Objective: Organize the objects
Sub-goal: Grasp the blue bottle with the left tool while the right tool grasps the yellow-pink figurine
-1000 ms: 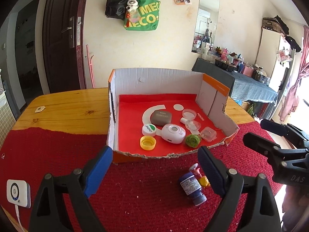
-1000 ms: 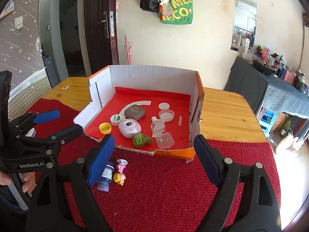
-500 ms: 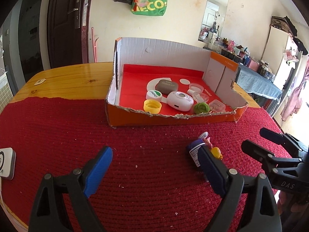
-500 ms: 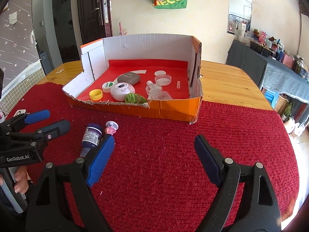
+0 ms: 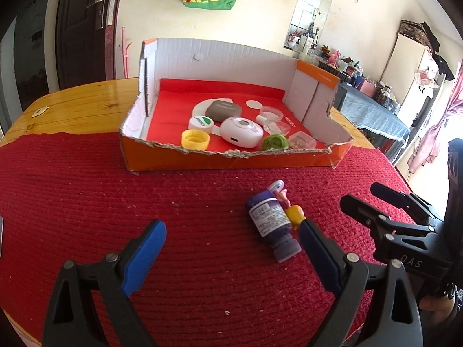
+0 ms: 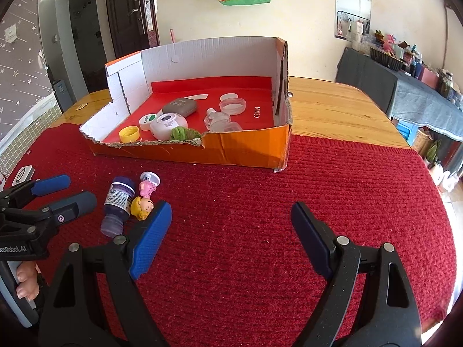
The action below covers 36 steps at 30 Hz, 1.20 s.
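Star-patterned wall (image 6: 17, 66), right view only

Left gripper (image 5: 231, 248): tilted downward, jaws opening, nothing between the blue pads. Right gripper (image 6: 230, 231): tilted downward likewise, jaws spread wide and empty. Seen from the right wrist, left gripper at 9 o'clock, with fingers (image 6: 27, 282) wrapped round its handle at 8 o'clock.
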Motion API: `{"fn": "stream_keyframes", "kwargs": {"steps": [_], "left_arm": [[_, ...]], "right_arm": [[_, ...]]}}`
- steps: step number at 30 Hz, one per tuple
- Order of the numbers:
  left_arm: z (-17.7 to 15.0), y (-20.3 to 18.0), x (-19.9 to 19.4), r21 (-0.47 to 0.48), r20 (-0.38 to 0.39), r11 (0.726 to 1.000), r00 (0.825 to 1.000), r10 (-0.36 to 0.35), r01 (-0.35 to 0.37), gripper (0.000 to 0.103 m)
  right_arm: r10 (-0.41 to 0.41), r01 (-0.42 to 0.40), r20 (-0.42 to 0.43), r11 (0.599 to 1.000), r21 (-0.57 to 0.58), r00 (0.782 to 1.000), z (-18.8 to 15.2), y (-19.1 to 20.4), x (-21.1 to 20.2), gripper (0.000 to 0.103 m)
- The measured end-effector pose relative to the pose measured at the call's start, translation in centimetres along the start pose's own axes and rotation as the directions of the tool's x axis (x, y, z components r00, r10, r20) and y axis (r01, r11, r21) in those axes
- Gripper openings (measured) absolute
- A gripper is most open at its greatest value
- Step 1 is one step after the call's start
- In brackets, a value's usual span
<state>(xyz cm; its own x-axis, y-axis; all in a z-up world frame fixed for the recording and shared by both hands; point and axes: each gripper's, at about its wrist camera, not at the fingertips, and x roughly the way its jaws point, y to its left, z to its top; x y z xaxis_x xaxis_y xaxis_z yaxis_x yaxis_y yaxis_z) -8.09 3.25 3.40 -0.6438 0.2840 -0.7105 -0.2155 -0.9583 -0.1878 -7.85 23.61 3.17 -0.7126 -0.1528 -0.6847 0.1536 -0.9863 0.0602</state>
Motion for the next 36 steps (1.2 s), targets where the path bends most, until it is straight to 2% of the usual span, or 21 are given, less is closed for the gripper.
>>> {"fn": "stream_keyframes", "kwargs": {"steps": [7, 10, 15, 21, 28, 36], "left_arm": [[-0.4, -1.8, 2.1, 0.051, -0.065, 0.998, 0.997, 0.032, -0.029, 0.095], [-0.5, -1.8, 2.4, 0.076, -0.061, 0.994, 0.995, 0.077, -0.072, 0.095], [-0.3, 0.1, 1.9, 0.047, -0.055, 0.993, 0.992, 0.112, -0.110, 0.095], [0.0, 3.0, 1.2, 0.009, -0.047, 0.986, 0.985, 0.165, -0.165, 0.095], [0.3, 4.1, 1.1, 0.022, -0.033, 0.989, 0.988, 0.149, -0.148, 0.095], [1.0, 4.2, 1.4, 0.067, -0.026, 0.991, 0.993, 0.119, -0.117, 0.087]], "right_arm": [[0.000, 0.000, -0.005, 0.999, 0.041, 1.000, -0.1, -1.7, -0.1, 0.085], [0.002, -0.002, -0.006, 0.999, 0.047, 1.000, -0.2, -1.9, 0.0, 0.085], [0.018, -0.018, -0.012, 0.999, 0.042, 1.000, -0.1, -1.7, 0.3, 0.085], [0.075, -0.075, -0.020, 0.997, 0.022, 0.997, 0.1, -0.3, 0.8, 0.085], [0.162, -0.163, -0.051, 0.987, -0.006, 0.985, 0.5, 1.9, 1.7, 0.085], [0.155, -0.164, -0.104, 0.983, -0.078, 0.982, 0.7, 4.3, 2.9, 0.085]]}}
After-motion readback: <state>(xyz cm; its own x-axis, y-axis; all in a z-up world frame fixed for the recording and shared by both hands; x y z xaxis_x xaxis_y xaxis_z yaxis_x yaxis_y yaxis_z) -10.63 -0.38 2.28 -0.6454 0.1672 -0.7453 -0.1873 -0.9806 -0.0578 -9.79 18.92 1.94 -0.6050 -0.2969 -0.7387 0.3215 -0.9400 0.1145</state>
